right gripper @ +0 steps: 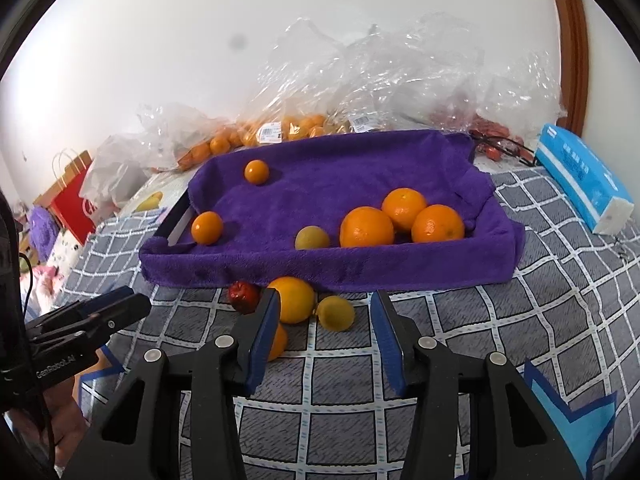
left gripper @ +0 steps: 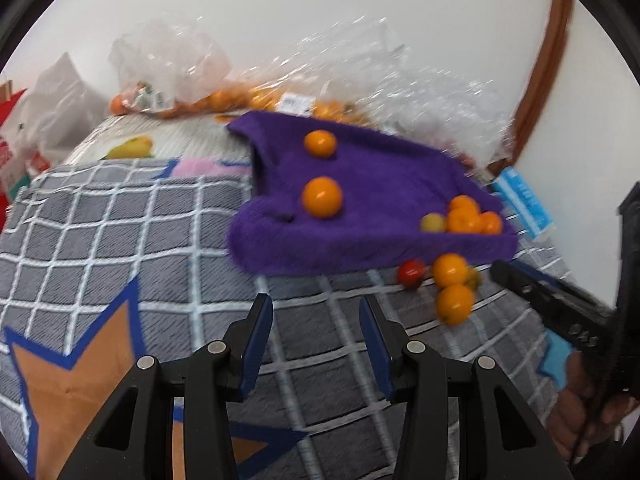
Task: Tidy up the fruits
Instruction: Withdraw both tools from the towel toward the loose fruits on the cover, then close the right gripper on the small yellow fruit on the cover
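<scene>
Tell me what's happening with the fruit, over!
Left gripper and right gripper open, empty. Six fruits in purple-lined tray; four loose in front, nearest yellow-green fruit. Nothing blocking.

light: bright, even | left view: motion-blurred | right view: sharp | edges: fisheye-warped, dark corners

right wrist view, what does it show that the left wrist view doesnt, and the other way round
Only the right wrist view shows the red paper bag, the whole blue tissue pack and the left gripper from the side. Only the left wrist view shows the orange star print on the bedcover and the right gripper from the side. Both show the purple towel-lined tray holding oranges, the loose fruit in front of it with a red fruit, and open, empty jaws.
</scene>
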A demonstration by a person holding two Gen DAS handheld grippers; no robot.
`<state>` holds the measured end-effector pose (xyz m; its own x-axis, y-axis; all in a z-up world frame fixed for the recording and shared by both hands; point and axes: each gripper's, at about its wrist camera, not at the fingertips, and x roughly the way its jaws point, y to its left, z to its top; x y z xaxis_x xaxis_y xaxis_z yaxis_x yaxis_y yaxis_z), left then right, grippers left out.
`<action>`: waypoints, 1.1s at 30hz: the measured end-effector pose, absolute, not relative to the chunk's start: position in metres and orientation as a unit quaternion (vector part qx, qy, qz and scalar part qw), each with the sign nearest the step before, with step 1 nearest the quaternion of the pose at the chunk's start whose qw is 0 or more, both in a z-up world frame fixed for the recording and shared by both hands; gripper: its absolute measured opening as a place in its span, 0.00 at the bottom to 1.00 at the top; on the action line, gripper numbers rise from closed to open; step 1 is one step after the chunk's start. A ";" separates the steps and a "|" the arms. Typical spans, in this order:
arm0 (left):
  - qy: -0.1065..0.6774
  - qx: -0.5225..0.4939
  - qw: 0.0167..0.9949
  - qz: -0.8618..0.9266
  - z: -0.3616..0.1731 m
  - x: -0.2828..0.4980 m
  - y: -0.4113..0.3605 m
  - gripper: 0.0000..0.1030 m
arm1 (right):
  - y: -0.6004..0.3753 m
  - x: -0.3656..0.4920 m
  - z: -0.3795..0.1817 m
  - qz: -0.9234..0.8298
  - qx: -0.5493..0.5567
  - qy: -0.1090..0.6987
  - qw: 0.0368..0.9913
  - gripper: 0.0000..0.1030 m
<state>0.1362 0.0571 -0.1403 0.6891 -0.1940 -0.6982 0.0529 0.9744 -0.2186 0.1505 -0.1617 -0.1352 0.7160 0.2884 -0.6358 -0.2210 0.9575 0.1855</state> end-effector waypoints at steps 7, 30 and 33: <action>0.398 -0.096 0.911 -0.043 -0.147 0.135 0.062 0.41 | -0.162 0.153 -0.138 0.138 0.051 0.359 0.922 0.44; 0.397 -0.131 0.906 -0.062 -0.148 0.138 0.072 0.40 | -0.157 0.167 -0.149 0.147 0.037 0.367 0.918 0.38; 0.397 -0.129 0.906 -0.064 -0.148 0.139 0.071 0.40 | -0.164 0.168 -0.151 0.141 0.033 0.370 0.918 0.36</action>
<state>0.1387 0.0706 -0.1479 0.6758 -0.2189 -0.7038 0.0134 0.9584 -0.2852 0.1675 -0.1636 -0.1506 0.6864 0.2830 -0.6699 -0.2336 0.9582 0.1653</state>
